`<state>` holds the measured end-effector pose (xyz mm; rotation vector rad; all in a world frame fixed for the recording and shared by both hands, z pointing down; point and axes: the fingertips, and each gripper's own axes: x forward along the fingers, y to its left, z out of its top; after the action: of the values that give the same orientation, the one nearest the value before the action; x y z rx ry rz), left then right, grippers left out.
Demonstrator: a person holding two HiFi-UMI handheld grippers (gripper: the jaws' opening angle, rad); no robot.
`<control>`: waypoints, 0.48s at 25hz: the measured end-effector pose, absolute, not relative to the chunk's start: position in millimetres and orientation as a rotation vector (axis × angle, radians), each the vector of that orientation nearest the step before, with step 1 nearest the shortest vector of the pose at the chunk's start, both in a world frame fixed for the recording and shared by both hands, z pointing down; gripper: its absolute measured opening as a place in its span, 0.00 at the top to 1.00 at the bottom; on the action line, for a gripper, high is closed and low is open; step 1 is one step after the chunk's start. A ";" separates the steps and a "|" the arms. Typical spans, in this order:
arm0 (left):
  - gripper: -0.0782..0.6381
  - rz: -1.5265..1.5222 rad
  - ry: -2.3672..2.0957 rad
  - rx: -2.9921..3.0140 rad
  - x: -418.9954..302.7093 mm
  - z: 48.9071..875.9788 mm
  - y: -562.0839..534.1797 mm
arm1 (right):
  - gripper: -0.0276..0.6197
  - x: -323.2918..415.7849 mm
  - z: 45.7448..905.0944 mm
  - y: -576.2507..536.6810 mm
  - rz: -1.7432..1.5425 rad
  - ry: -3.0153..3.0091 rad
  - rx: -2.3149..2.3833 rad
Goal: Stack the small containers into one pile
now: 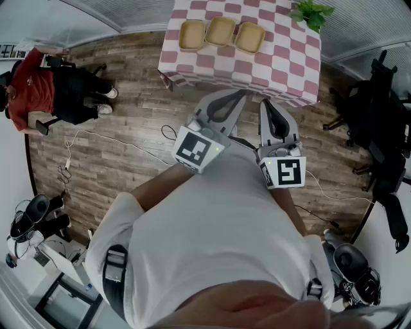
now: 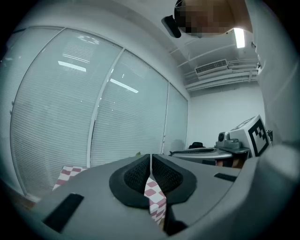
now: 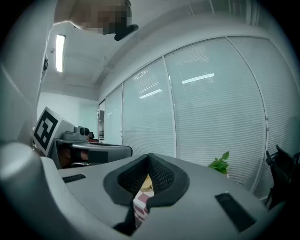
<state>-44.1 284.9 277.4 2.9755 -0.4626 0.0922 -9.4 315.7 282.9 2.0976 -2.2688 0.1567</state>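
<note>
Checkered table (image 1: 282, 64) (three containers (image 1: 221, 31)), wood floor (image 1: 128, 148), left tool (image 2: 151, 159) and right tool (image 3: 148, 159) closed

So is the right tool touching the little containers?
Apart. The head view shows the right tool back at the table's near edge, with bare checked cloth between it and the three containers.

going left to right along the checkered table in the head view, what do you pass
left container → middle container → right container → green plant
</note>
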 end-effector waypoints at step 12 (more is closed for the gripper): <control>0.83 0.129 -0.516 2.970 -18.4 286.2 292.7 | 0.91 19.8 288.4 320.4 0.184 -2.322 2.078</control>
<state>-18.4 292.7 286.2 2.9697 -0.5162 0.1288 19.8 320.4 288.4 2.0779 -2.3222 0.1842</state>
